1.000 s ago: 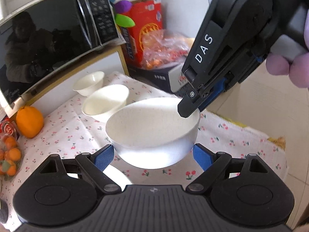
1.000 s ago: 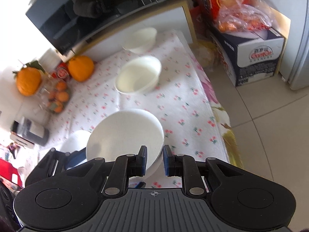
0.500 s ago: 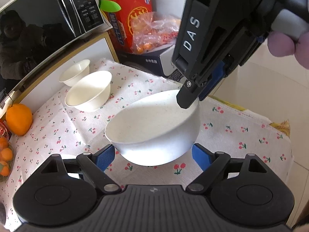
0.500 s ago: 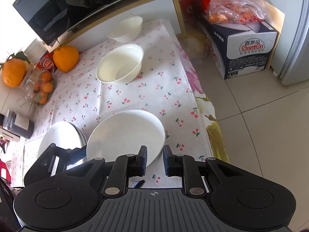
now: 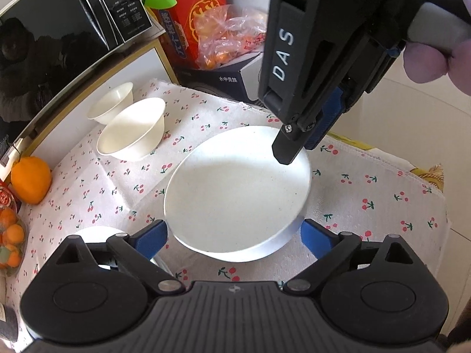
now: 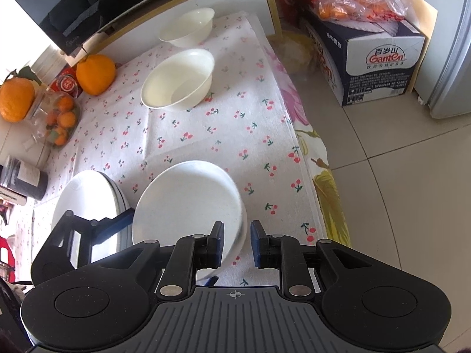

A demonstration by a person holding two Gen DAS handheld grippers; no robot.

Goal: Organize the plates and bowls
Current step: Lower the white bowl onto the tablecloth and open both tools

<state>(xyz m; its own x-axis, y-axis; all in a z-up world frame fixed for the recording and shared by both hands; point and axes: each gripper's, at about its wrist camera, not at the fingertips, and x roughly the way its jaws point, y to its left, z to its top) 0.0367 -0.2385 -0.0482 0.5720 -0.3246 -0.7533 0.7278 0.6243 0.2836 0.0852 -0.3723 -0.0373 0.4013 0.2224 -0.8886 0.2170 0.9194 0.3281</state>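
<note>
The right gripper (image 6: 237, 245) straddled the near rim of the deep white plate (image 6: 188, 206), one finger inside and one outside, a visible gap at the outer pad; whether it truly pinched the rim I could not tell; the left gripper (image 5: 232, 232) stood wide open, its blue pads either side of the same plate without clearly touching it. The plate sat low over the cherry-print cloth (image 6: 235, 135), just beside a stack of plates (image 6: 85, 194). It looked like glazed ceramic: stiff, slick, chippable, fairly heavy, best taken by the rim. Farther off stood a large bowl (image 6: 179, 79), then a small bowl (image 6: 188, 26).
</note>
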